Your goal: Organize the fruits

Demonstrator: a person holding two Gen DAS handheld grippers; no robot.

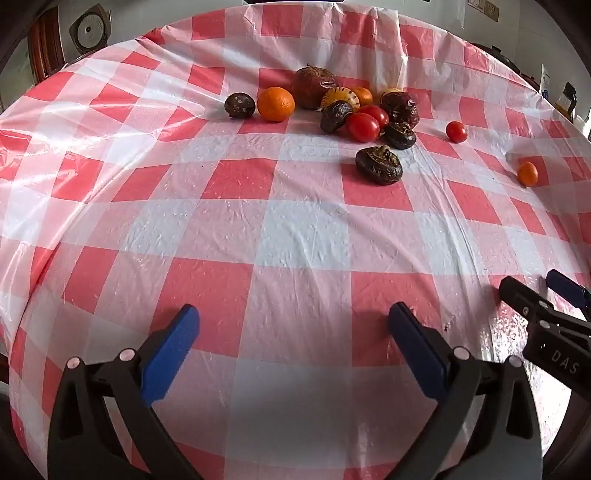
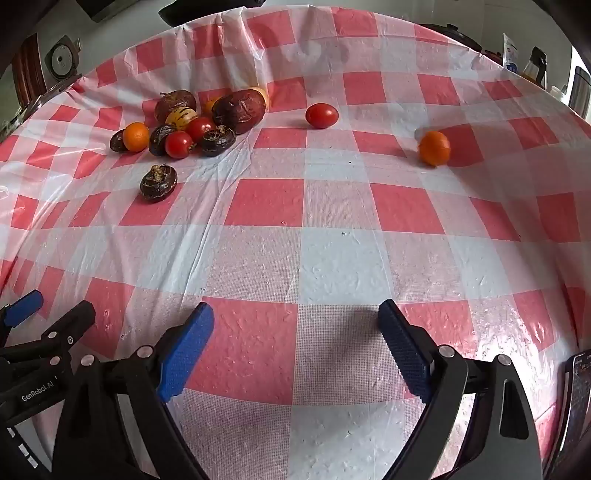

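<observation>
A pile of fruit (image 1: 343, 107) lies at the far middle of the checked table: oranges, red tomatoes, dark water chestnuts, wrinkled purple fruits. It shows at the far left in the right wrist view (image 2: 192, 122). One dark chestnut (image 1: 378, 165) (image 2: 159, 182) lies apart, nearer me. A lone tomato (image 1: 456, 132) (image 2: 321, 115) and a lone orange (image 1: 527, 174) (image 2: 434, 147) lie to the right. My left gripper (image 1: 293, 325) is open and empty above the near cloth. My right gripper (image 2: 295, 319) is open and empty, to the right of the left one.
The red-and-white plastic cloth (image 1: 295, 236) covers the whole table. Beyond the far edge stand a cooker (image 1: 88, 33) at the left and bottles (image 2: 535, 66) at the right. A dark object (image 2: 580, 398) lies at the table's near right edge.
</observation>
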